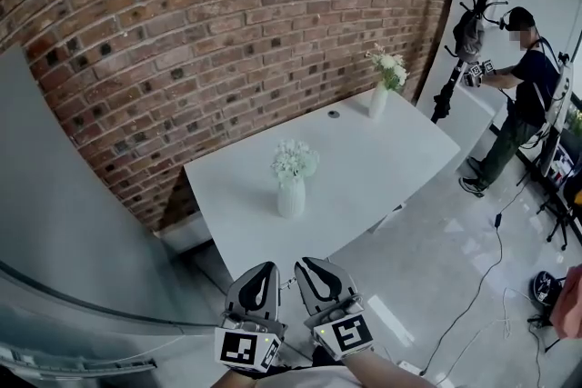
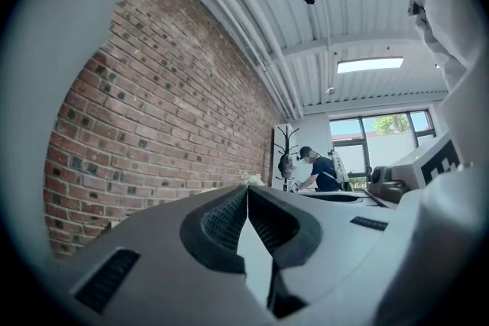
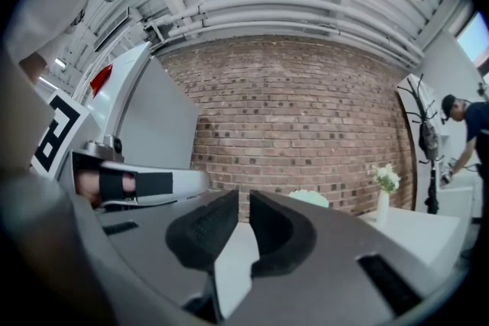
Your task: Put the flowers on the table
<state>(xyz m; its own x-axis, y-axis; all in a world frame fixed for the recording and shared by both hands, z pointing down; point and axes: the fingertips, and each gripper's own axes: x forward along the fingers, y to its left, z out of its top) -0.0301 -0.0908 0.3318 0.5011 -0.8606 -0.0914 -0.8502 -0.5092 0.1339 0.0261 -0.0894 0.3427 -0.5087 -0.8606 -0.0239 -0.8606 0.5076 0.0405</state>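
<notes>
Near flowers: a bunch of small white blossoms with pale green leaves (image 1: pixel 295 161) stands upright in a ribbed white vase (image 1: pixel 291 196), on the white table (image 1: pixel 382 168) towards its near-left end and set in from every edge.
Far flowers: a second white-and-green bunch (image 1: pixel 388 68) stands in a slim white vase (image 1: pixel 378 101) at the table's far corner, close to the brick wall (image 1: pixel 227 14) and well apart from the first vase.
Table top: bare between the two vases, except for a small dark round disc (image 1: pixel 334 114) near the table's wall-side edge.
Left gripper (image 2: pixel 248 191): level, short of the table's near edge; its jaw tips meet and nothing is in them.
Right gripper (image 3: pixel 244 197): just beside the left one, also short of the near edge; its jaws stand nearly together with a thin slit between them, which is empty.
Edges: one long side of the table runs along the brick wall, and a grey panel (image 1: pixel 55 223) rises off the table's left end.
Open room: pale floor lies along the table's near and right sides, with cables (image 1: pixel 486 268) trailing across it.
Beyond the table's far end: a person in dark clothes (image 1: pixel 523 91) bends beside a black coat stand (image 1: pixel 473 9).
</notes>
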